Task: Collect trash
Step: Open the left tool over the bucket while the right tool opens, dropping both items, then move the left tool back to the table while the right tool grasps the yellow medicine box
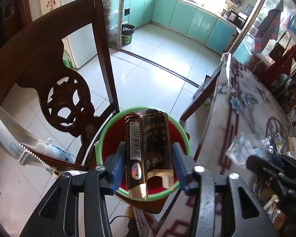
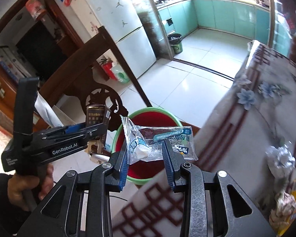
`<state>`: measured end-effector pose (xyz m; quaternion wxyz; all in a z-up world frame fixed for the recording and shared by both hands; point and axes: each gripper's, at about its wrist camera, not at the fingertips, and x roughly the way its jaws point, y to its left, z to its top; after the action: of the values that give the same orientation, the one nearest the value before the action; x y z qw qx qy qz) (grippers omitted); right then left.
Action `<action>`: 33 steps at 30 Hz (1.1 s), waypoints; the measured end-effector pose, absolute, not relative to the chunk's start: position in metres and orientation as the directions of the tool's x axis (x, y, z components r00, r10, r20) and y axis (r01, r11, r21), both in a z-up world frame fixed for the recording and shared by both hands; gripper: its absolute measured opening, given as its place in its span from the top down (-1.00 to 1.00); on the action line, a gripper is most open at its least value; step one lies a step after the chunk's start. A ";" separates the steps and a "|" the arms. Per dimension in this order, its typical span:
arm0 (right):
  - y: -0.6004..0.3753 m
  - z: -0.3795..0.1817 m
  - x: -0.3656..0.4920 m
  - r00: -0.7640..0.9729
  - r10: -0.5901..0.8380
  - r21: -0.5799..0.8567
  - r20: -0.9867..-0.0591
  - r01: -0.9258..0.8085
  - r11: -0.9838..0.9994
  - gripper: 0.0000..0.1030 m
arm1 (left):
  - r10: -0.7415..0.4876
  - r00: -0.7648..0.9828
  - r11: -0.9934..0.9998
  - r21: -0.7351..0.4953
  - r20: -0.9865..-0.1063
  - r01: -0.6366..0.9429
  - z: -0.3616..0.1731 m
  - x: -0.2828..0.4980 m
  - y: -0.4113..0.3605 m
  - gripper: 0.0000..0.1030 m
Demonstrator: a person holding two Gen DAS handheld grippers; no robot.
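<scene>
Left gripper [image 1: 148,164]: jaws pinching dark cigarette pack [image 1: 148,150], red bin [image 1: 106,144] directly beyond jaws.
Right gripper [image 2: 145,158]: jaws spread beside clear wrapper [image 2: 148,142], grip unclear.
Advice: centre over bin before releasing.

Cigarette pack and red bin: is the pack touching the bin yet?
Apart. In the right wrist view the cigarette pack sits clamped in the left gripper, left of the red bin rim with floor visible between them.

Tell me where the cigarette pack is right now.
The cigarette pack is clamped in the left gripper, held over the red bin beside the chair.
</scene>
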<state>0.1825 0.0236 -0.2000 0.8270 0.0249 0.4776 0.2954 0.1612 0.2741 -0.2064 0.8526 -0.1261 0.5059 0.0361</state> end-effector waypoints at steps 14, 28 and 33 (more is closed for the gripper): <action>-0.010 -0.181 0.166 0.476 0.443 0.303 -0.760 -0.343 0.889 -0.75 | -0.122 0.515 0.957 -0.239 -0.848 -0.166 -0.201 0.169 0.269 -0.26; -0.147 -0.171 0.112 0.492 0.091 -0.014 -0.866 -0.205 0.979 -0.77 | -0.234 0.495 0.972 -0.214 -0.837 0.098 -0.179 0.150 0.161 -0.26; -0.207 -0.193 0.100 0.360 -0.023 -0.148 -0.933 -0.324 0.934 -0.85 | -0.344 0.472 0.939 -0.289 -0.811 0.188 -0.170 0.134 0.116 -0.26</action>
<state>0.0996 -0.2072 -0.1932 0.8097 -0.1555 0.5581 0.0928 0.1340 0.1156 -0.1701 0.8543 -0.0798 0.4894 -0.1559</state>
